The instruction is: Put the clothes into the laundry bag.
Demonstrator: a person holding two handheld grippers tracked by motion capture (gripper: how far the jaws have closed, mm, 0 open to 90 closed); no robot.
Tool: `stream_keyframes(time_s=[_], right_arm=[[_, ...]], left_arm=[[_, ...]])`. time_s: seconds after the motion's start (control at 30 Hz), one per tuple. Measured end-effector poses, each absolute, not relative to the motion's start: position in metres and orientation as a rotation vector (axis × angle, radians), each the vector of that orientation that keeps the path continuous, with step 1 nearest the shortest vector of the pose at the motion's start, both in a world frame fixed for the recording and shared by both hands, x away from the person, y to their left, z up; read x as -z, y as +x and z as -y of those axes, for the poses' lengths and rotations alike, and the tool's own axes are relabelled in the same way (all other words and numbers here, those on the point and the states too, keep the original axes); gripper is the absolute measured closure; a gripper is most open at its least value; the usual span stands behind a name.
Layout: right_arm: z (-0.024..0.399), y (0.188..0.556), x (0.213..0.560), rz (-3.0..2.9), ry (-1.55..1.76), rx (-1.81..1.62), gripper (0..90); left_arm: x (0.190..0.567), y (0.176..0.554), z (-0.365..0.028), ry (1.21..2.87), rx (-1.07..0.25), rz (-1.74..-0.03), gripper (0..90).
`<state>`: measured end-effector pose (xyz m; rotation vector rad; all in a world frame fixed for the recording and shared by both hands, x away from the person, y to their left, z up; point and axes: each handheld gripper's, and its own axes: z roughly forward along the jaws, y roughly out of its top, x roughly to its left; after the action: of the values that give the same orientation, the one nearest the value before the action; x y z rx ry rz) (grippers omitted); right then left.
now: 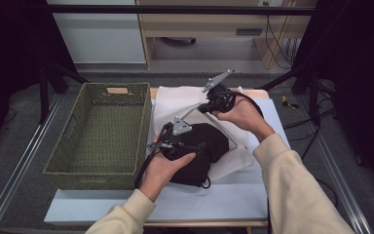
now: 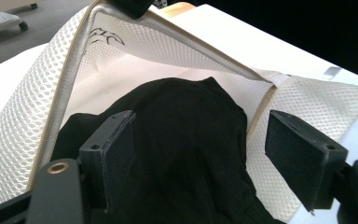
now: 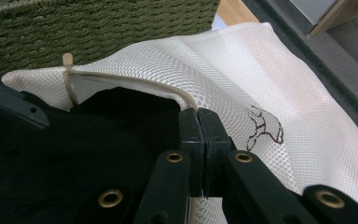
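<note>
1. The right gripper [image 3: 199,122] was clamped on the zipper edge of the white mesh bag [image 3: 242,70], holding its mouth up.
2. The left gripper [image 2: 200,154] stood wide, pads clear of the black garment [image 2: 186,140] lying between and ahead of them, half inside the bag.
3. A green woven basket [image 1: 102,131] sat just beside the left gripper.

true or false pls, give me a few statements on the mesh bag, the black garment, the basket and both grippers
1. The right gripper is clamped on the mesh bag's zipper edge. True.
2. The left gripper is shut on the black garment. False: its jaws stand open, the garment between them.
3. The garment lies in the green basket. False: it sits partly inside the bag's mouth.
4. The basket stands on the left gripper's side. True.
</note>
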<state>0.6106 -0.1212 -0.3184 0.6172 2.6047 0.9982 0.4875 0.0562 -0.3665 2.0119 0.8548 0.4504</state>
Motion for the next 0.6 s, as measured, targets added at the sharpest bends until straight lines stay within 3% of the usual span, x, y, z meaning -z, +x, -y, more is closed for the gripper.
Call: stream_keyframes(time_s=[0.6], right_arm=[[0.121,0.611,0.317,-2.602,0.613,-1.006,89.8]], left_arm=[[0.361,0.467,-0.059,2.050,-0.437,-0.822,25.6]])
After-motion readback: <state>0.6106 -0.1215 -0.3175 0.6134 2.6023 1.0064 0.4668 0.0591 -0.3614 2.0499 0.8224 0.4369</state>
